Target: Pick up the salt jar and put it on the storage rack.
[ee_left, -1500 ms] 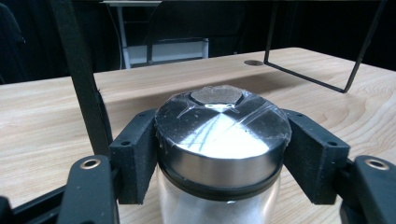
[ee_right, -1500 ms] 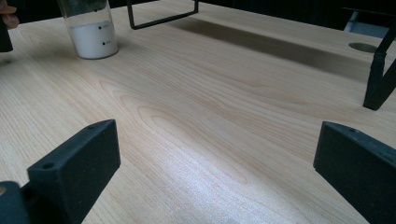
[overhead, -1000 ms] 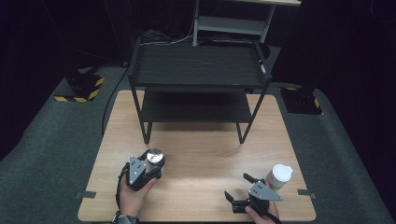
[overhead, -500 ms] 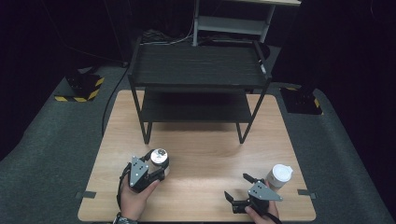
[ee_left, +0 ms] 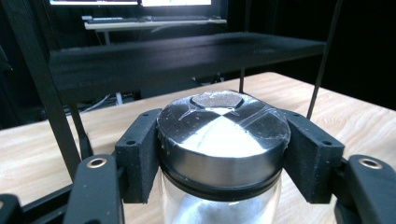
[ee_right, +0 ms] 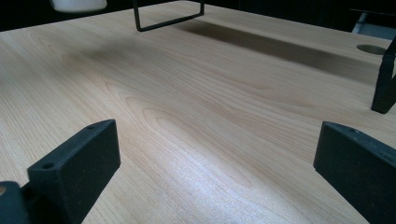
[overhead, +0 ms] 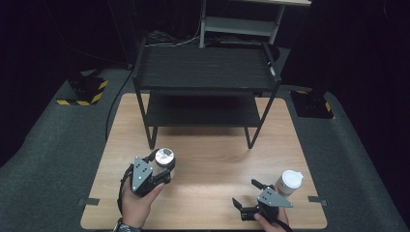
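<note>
In front of the shelf (overhead: 205,92), the left tongs (ee_left: 219,154) clench a jar (ee_left: 223,154) by its smooth metal lid; it could slip. The right tongs (ee_right: 219,158) rest released.

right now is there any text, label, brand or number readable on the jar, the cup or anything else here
None can be read.
jar: metal lid with clear tape and a grey patch on top, no lettering visible.
white cup: plain lid, no print that shows.
black shelf rack: no label.
yellow-black hazard stripes on the floor: a marking, no words.
</note>
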`<state>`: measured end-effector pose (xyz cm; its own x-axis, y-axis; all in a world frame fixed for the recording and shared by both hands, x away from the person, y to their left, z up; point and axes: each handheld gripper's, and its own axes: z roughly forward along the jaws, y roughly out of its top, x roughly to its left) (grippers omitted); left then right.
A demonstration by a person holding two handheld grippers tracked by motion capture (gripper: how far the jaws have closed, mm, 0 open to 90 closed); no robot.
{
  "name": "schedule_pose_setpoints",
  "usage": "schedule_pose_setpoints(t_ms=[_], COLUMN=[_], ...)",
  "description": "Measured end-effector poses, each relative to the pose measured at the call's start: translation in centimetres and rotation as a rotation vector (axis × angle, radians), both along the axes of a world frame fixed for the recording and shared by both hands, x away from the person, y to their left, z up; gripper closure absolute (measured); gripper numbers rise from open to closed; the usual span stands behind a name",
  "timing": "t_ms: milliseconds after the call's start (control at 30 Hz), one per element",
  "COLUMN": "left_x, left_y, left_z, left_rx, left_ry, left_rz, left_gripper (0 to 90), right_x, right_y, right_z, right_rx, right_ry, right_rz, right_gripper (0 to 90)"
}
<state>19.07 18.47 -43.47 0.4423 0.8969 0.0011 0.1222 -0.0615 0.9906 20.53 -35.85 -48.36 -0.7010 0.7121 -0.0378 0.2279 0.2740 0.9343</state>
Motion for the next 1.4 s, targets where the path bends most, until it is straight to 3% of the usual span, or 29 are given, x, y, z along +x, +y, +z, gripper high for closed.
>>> schedule_pose_setpoints(t_ms=[367, 833, 967, 1067, 1400], left_x=[0.8, 1.8, 2.4, 2.7, 3.8], left_y=[-1.0, -2.6, -2.5, -2.9, -3.4], left_z=[2.9, 8.1, 9.4, 10.8, 13.3], left_rx=[-0.043, -0.006, -0.037, -0.014, -0.025], left_ry=[-0.03, -0.079, -0.075, -0.086, -0.099], left_rz=[-0.003, -0.005, -0.018, -0.005, -0.002], left_gripper=[35.0, 35.0, 35.0, 35.0, 35.0], right_x=[0.0, 0.0, 0.0, 0.0, 0.1], right_y=[-0.2, -0.1, -0.1, -0.1, -0.1], right_z=[-0.1, -0.1, -0.1, 0.0, 0.0], right_rx=[0.01, 0.004, 0.005, 0.003, 0.0], right_ry=[0.0, -0.002, -0.001, -0.002, -0.005], right_rz=[0.002, 0.005, 0.004, 0.006, 0.014], right_gripper=[0.3, 0.3, 0.3, 0.3, 0.3])
